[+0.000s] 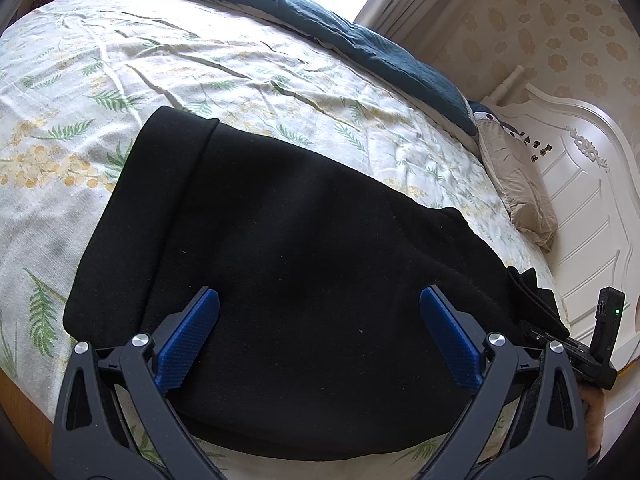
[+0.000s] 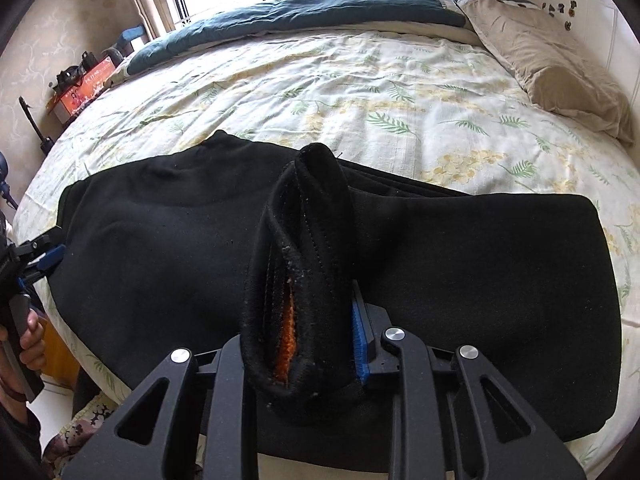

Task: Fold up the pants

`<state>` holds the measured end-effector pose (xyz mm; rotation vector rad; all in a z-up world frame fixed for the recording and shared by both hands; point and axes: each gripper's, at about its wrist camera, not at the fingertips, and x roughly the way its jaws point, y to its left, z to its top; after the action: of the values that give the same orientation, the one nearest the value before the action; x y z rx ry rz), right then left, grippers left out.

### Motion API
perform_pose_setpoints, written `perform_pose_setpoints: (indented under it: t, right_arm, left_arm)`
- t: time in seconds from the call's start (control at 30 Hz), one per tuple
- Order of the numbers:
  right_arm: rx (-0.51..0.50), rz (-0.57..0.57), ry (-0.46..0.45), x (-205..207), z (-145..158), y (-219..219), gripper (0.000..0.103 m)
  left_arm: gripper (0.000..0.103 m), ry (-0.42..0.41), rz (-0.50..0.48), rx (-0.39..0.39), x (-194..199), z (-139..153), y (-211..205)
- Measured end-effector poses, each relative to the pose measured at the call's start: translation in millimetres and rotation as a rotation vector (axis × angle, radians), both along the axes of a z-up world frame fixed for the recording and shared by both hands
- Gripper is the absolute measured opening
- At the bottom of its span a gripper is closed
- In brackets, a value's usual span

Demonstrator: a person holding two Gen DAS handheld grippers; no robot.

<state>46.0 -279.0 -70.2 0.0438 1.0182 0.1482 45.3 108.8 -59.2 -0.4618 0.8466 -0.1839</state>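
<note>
Black pants lie folded across the near side of a bed dressed in a pale sheet printed with green fronds and yellow blossoms, filling the lower half of both wrist views. In the right wrist view, the right gripper pinches a raised fold of the pants' ribbed hem at lower centre of the frame; the fabric stands up in a loop between the narrowly set jaws, showing an orange lining, with one blue pad pressed against its right side. In the left wrist view, the left gripper sits at the bottom of the frame with its jaws spread wide and nothing between them, its blue pads resting just above the dark cloth near the garment's lower edge. The same gripper appears at the left edge of the right wrist view, beside the pants' left end, held in a person's hand. A beige pillow and a dark teal quilt lie along the far side of the bed, well apart from the pants.
</note>
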Motion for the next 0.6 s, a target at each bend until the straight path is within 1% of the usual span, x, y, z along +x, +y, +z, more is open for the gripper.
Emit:
perform_pose_setpoints:
  t: [0.17, 0.33, 0.37, 0.47, 0.6]
  right_arm:
    - [0.032, -0.007, -0.004, -4.0, 1.7, 0.6, 0.032]
    - [0.093, -0.006, -0.009, -9.7, 4.2, 1.0, 0.037]
    - [0.101, -0.005, -0.011, -10.9, 4.7, 1.4, 0.04]
    - [0.15, 0.007, -0.011, -16.2, 6.6, 5.1, 0.044]
    - [0.224, 0.052, -0.004, -23.2, 6.9, 16.8, 0.045]
  left_arm:
    - [0.1, -0.001, 0.0, 0.001, -0.2, -0.1, -0.1]
    - [0.1, -0.001, -0.001, -0.001, -0.7, -0.1, -0.6]
    - [0.1, -0.003, -0.002, -0.001, -1.0, -0.1, -0.9]
    - [0.1, -0.006, -0.005, 0.003, -1.0, -0.2, -2.2]
    - [0.1, -0.011, -0.009, 0.017, -1.8, -0.7, -3.6]
